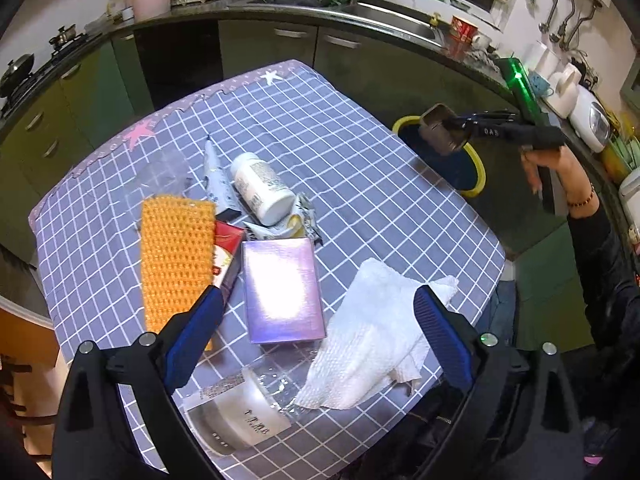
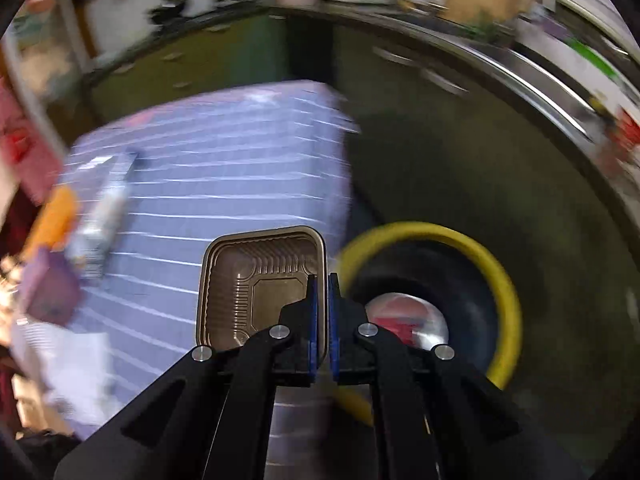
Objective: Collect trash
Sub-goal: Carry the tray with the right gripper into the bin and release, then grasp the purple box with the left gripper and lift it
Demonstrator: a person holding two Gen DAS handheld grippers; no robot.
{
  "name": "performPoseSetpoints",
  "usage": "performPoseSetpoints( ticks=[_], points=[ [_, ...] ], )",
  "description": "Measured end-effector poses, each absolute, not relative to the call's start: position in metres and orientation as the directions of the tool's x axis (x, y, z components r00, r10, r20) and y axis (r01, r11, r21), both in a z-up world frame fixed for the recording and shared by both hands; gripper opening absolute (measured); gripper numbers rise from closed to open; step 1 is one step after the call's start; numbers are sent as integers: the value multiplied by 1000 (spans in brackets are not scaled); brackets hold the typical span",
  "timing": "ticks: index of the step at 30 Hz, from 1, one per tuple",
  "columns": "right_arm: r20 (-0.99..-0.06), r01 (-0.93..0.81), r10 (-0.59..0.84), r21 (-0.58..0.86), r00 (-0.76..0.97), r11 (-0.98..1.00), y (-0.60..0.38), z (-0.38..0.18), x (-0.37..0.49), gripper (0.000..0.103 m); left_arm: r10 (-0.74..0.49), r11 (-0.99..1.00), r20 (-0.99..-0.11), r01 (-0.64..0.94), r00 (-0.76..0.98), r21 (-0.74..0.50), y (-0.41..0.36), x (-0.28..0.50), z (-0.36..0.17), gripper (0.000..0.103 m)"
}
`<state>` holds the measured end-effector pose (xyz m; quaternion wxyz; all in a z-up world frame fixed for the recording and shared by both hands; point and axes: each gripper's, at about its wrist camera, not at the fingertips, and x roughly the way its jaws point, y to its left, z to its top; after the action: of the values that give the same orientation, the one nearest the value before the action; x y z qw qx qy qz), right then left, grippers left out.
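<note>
Checked tablecloth [image 1: 360,168], bin [image 2: 500,264] beside it — right gripper [image 2: 322,280] pinched brown tray [image 2: 256,280] by one rim; it risked slipping short of bin. Left gripper [image 1: 316,300] spread.

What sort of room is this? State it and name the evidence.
Most likely a home kitchen: a steel sink set in the dark counter, a gas stove with a pan, and ladles hanging on the wall, all around a table with a checked cloth.
</note>
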<state>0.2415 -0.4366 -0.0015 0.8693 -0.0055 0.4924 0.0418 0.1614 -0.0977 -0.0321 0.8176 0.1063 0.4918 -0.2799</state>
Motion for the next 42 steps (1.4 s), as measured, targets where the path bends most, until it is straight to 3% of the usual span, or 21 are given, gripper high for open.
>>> performPoseSetpoints(
  ticks=[4, 11, 13, 15, 35, 40, 42],
  points=[
    [-890, 24, -68, -64, 451, 998, -479, -41, 251, 5, -348, 815, -869, 572, 351, -95, -105, 162, -34, 91],
    [-927, 105, -116, -84, 357, 991, -514, -95, 272, 7, -321, 813, -885, 578, 336, -76, -112, 161, -37, 91],
    [-933, 119, -124, -88, 338, 989, -519, -103, 277, 28, -315, 814, -888, 577, 334, -71, -112, 162, -39, 92],
    [-931, 128, -129, -90, 341, 988, -523, -104, 276, 33, -312, 816, -891, 574, 331, -72, -111, 164, -40, 92],
    [-903, 32, -78, -71, 424, 997, -483, -58, 229, 38, -247, 858, -946, 501, 210, -113, -115, 198, -92, 93],
    [-904, 15, -62, -61, 424, 998, -475, -61, 231, 39, -225, 860, -951, 503, 212, -91, -119, 199, -98, 80],
    [-904, 13, -58, -58, 424, 998, -475, -62, 230, 39, -212, 860, -955, 503, 208, -81, -120, 200, -100, 71]
  ],
)
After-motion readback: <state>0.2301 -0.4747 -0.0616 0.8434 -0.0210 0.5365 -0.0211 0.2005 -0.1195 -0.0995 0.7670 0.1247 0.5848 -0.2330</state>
